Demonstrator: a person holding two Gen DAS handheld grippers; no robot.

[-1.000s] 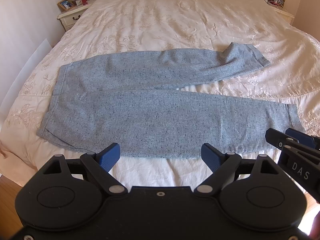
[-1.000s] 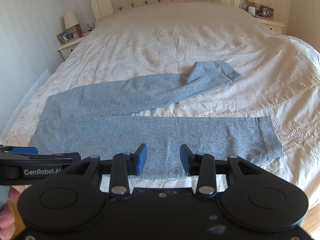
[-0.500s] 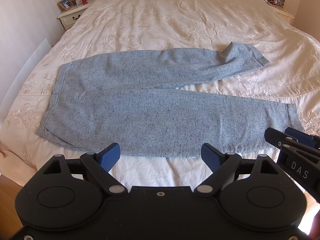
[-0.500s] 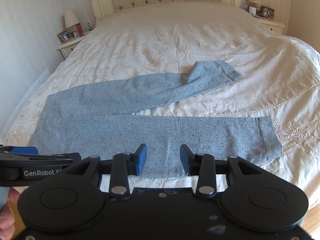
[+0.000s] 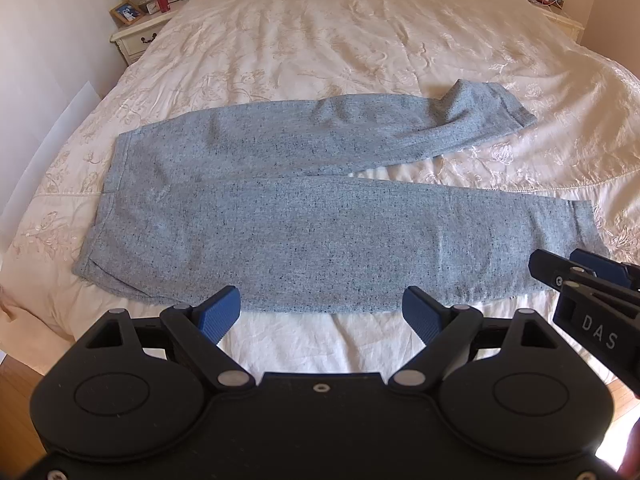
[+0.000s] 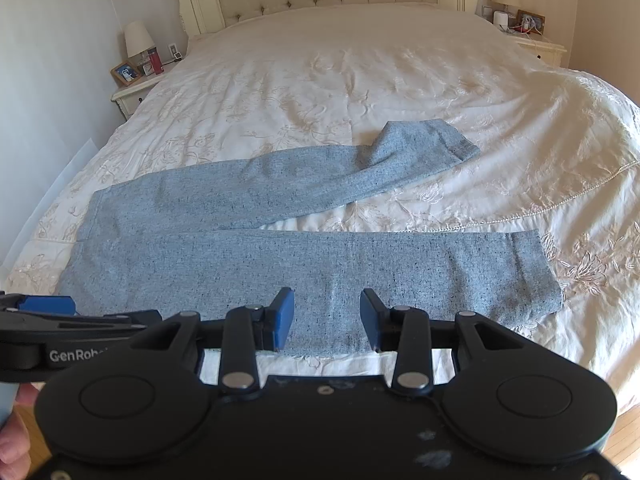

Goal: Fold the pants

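Nothing moved, left claw (image 5: 320, 312) spread wide, right claw (image 6: 326, 320) parted, both empty above pants (image 5: 320, 216).

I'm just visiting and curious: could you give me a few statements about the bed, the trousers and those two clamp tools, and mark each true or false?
1. The grey-blue pants lie spread on the bed. True.
2. The left gripper is clamped on the pants. False: its jaws are open, with no cloth between them.
3. The far leg's cuff is bent up and rumpled. True.
4. The right gripper holds a cuff. False: it is open and holds nothing.
5. The two legs lie stacked on each other. False: they lie side by side, with bedspread showing between them.
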